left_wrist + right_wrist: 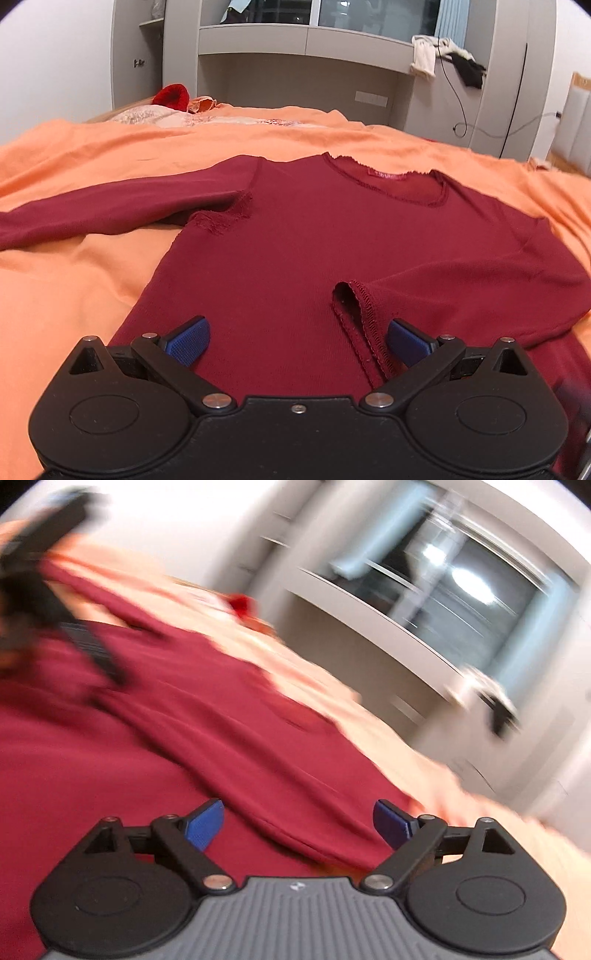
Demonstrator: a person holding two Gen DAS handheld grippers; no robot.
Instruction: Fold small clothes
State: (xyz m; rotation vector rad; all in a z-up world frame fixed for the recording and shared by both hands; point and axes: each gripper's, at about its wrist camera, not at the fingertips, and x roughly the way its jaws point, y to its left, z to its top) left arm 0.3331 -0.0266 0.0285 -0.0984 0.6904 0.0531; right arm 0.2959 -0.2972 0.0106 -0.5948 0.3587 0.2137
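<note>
Blue ridged fingertips of the left gripper (297,341) stand spread apart, holding nothing, just above the lower body of a dark red long-sleeved top (314,236). Its fine-ribbed knit lies flat on an orange bedsheet (74,288), one sleeve stretched sideways, the other folded across with its stitched cuff (356,317) beside one fingertip. Blurred, the right gripper (298,823) hovers released over the same top (147,738).

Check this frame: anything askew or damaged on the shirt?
The dark red shirt lies flat, but only one sleeve is folded across the body, its cuff gaping open; the other sleeve is stretched sideways. The armpit seam looks frayed.
</note>
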